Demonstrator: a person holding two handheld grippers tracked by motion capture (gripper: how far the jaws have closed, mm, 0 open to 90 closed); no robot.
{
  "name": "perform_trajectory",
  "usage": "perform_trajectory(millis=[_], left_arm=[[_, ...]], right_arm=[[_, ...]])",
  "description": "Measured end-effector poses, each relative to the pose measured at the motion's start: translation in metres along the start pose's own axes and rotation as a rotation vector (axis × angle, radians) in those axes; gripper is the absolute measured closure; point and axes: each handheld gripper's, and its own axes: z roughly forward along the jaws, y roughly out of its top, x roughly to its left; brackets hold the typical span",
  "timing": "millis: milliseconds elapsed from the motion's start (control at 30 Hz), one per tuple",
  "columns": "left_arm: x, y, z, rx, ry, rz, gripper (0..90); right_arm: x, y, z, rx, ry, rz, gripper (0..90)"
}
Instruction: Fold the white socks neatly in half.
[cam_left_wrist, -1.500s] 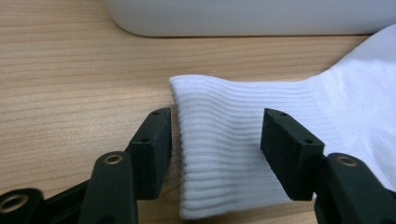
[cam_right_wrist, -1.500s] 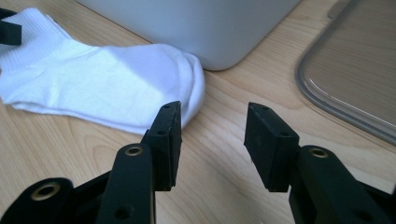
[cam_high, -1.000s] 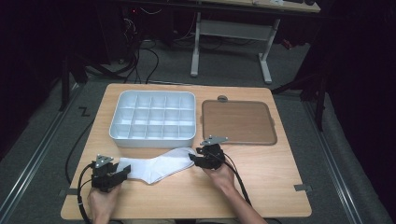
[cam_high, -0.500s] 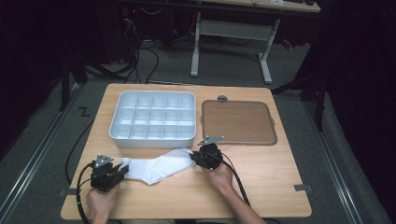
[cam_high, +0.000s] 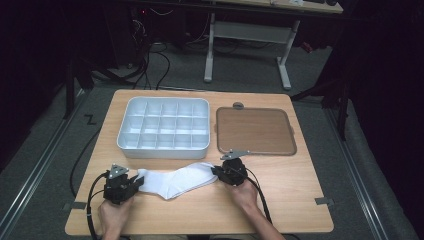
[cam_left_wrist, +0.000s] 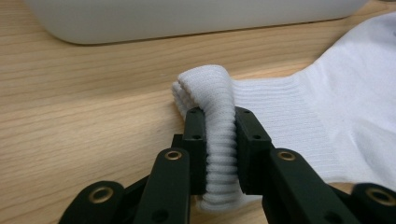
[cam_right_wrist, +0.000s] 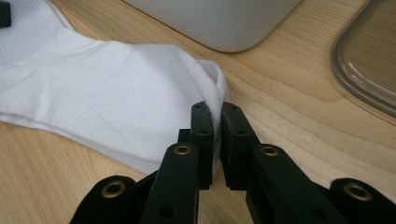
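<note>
A white compartment tray (cam_high: 164, 127) is sitting on the worktop (cam_high: 300, 200) just behind the white sock (cam_high: 175, 181), and a brown lid (cam_high: 255, 131) with a grey rim is lying beside the tray on its right; neither is touching the sock, and nothing is standing between the sock and the two grippers. The worktop is a light wood-grain board; around it, grey carpet, dark cables and the white legs of another table are showing in a dim room. The sock is lying flat near the front edge of the worktop, its long axis running left to right with a slight sag toward the person at the middle. Its ribbed cuff is pointing left and its toe end is pointing right. The left gripper (cam_left_wrist: 219, 140) is clamping the bunched cuff, its fingers (cam_left_wrist: 195, 140) having just been closing onto the ribbed fabric. The right gripper (cam_right_wrist: 215, 140) is pinching the edge of the toe end, its fingers (cam_right_wrist: 203, 135) having just been closing almost together on the thin fabric.
</note>
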Motion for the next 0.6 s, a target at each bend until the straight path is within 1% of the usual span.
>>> perform_trajectory(millis=[33,133,167,200,300,433,533,600], left_arm=[[-0.001,-0.001,0.001,0.001,-0.002,-0.005,77.1],[-0.005,-0.002,0.002,0.004,-0.012,-0.016,78.1],[-0.006,-0.003,0.003,0.003,-0.015,-0.016,78.1],[-0.009,-0.005,0.004,0.007,-0.024,-0.017,78.4],[-0.012,-0.006,0.005,0.013,-0.032,-0.019,78.5],[-0.019,-0.008,0.007,0.018,-0.049,-0.011,78.5],[-0.026,-0.011,0.009,0.021,-0.066,-0.007,78.5],[-0.031,-0.013,0.011,0.031,-0.078,0.000,78.5]], right_arm=[[0.000,0.000,0.000,0.000,0.000,0.000,84.9],[-0.003,-0.005,-0.008,-0.002,-0.005,0.005,84.9],[-0.003,-0.005,-0.008,-0.002,-0.005,0.005,84.9],[-0.004,-0.008,-0.011,0.000,-0.011,0.009,85.0],[-0.006,-0.012,-0.016,-0.002,-0.017,0.016,85.0],[-0.008,-0.016,-0.022,-0.002,-0.026,0.019,85.0],[-0.012,-0.023,-0.031,-0.005,-0.041,0.036,84.9],[-0.013,-0.025,-0.033,-0.006,-0.044,0.036,85.0]])
